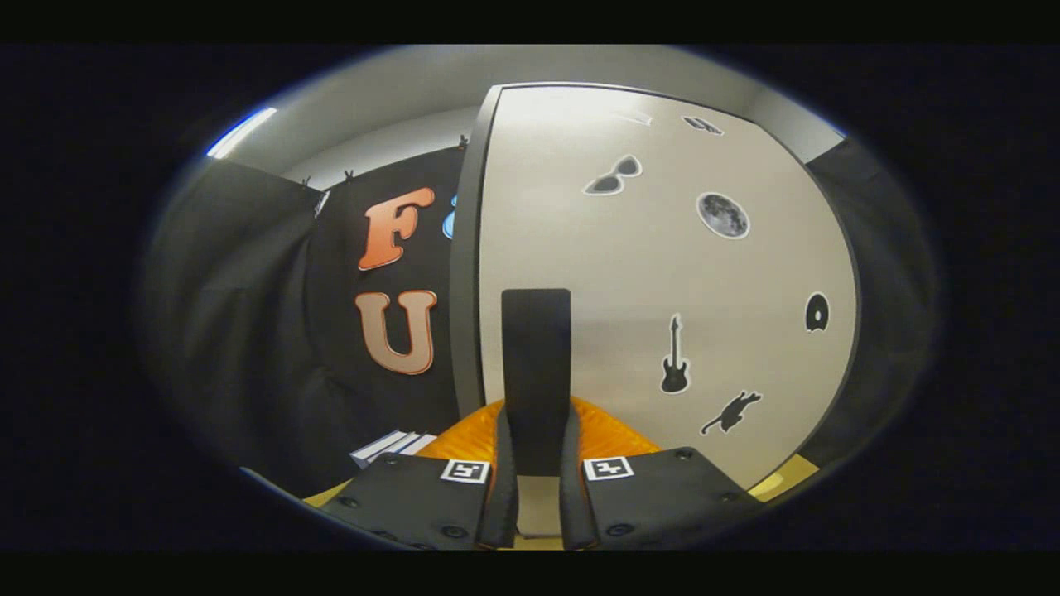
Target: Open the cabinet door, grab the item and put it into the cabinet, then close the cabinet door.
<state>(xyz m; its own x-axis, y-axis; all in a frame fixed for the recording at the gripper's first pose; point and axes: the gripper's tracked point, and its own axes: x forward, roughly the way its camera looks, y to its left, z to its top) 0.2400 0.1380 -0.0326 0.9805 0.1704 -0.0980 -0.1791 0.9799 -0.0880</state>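
Jaws (pixel 538 497) at bottom centre stand nearly closed, one finger on each side of the dark upright handle (pixel 537 372) of the cabinet door (pixel 662 273); whether both press on it, cannot tell. Door fills centre and right, pale, dotted with stickers (pixel 723 215). Orange item (pixel 613 434) lies just behind the fingers, on the yellow surface (pixel 787 476).

Books (pixel 389 447) half behind jaws' mount.

A ceiling strip light (pixel 240 131) glares on the pale cabinet door (pixel 662 273); fisheye edges bend and darken.
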